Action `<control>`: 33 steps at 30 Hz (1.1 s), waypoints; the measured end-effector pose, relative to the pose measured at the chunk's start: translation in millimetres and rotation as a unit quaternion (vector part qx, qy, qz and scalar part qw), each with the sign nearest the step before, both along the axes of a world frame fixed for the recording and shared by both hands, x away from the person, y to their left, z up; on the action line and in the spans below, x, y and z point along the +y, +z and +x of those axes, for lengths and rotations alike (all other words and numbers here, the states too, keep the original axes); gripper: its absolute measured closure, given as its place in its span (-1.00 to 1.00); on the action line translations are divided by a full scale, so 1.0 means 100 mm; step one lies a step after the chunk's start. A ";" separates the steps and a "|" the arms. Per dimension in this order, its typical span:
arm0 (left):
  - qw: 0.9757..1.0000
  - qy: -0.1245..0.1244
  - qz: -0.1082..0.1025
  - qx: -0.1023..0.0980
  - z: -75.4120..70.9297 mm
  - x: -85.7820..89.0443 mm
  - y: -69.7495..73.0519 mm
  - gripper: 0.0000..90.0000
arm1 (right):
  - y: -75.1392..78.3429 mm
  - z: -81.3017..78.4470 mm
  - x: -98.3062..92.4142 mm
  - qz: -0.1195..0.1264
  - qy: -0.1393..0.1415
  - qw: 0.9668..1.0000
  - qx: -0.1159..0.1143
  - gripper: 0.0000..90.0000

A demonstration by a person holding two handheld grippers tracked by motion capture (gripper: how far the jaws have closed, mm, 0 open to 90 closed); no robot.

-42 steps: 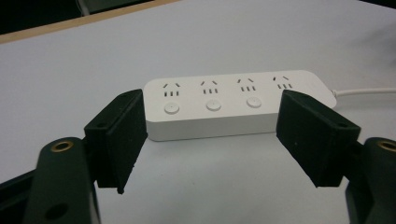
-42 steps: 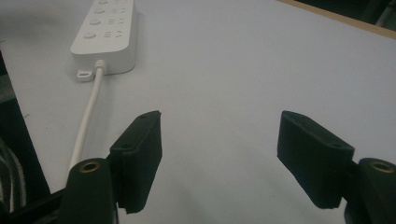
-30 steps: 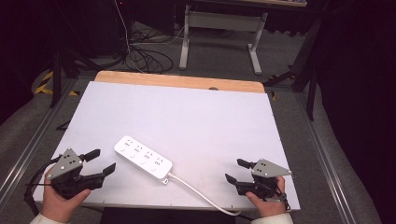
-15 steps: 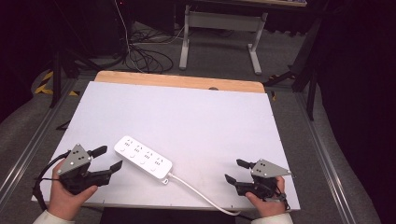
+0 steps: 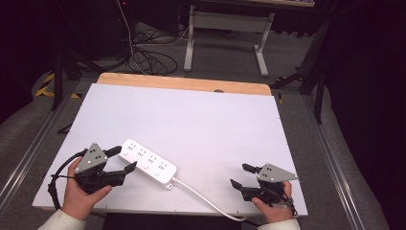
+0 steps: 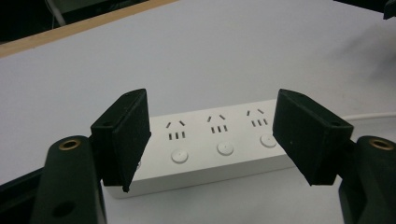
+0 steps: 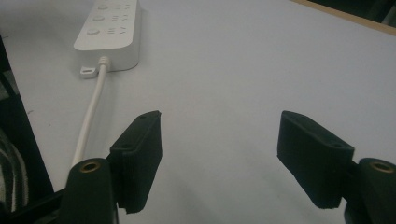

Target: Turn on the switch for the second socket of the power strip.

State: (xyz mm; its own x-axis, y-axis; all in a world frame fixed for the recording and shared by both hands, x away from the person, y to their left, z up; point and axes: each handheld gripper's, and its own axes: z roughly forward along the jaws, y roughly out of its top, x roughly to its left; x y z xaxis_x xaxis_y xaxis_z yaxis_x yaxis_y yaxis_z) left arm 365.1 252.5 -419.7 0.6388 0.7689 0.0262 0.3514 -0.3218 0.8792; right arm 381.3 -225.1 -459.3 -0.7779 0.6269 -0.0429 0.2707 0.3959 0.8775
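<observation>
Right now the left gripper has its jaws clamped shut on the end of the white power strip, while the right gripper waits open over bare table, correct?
Not quite. The left gripper is open: in the left gripper view its jaws stand wide apart in front of the white power strip, not pressing on it. The right gripper does wait open over the bare table.

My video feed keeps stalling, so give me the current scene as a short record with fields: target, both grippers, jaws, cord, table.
target: white power strip, lying flat near the table's front left
left gripper: jaws open, either side of the strip's left end, not pressing on it
right gripper: jaws open, nothing between them, over bare table at front right
cord: runs from the strip's right end off the front edge
table: white top, wooden strip at far edge
</observation>
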 end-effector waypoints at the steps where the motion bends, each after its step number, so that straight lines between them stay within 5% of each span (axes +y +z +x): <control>1: 1.000 -0.001 0.005 -0.003 0.01 -0.01 0.01 -0.38 | 0.00 0.00 0.00 0.000 0.000 1.000 0.000 -0.30; 24: 0.999 -0.029 0.016 0.017 0.19 -0.29 -0.03 -0.33 | -0.01 0.00 0.00 0.000 0.007 1.000 0.003 -0.30; 29: 0.999 -0.030 0.016 0.023 0.21 -0.26 -0.04 0.01 | -0.01 0.00 0.01 0.000 0.008 1.000 0.004 -0.30; 33: 0.998 -0.029 0.025 0.049 0.24 -0.24 -0.06 0.59 | -0.02 0.01 0.02 -0.003 0.010 1.000 0.005 -0.30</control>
State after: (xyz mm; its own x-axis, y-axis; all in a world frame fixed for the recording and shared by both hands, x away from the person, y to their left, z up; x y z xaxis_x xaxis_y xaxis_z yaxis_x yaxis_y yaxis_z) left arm 389.6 228.2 -426.0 0.6829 0.7305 -0.0009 0.4145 -0.3866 0.8238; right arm 382.0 -223.5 -461.3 -0.7906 0.6112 -0.0386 0.2719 0.4068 0.8721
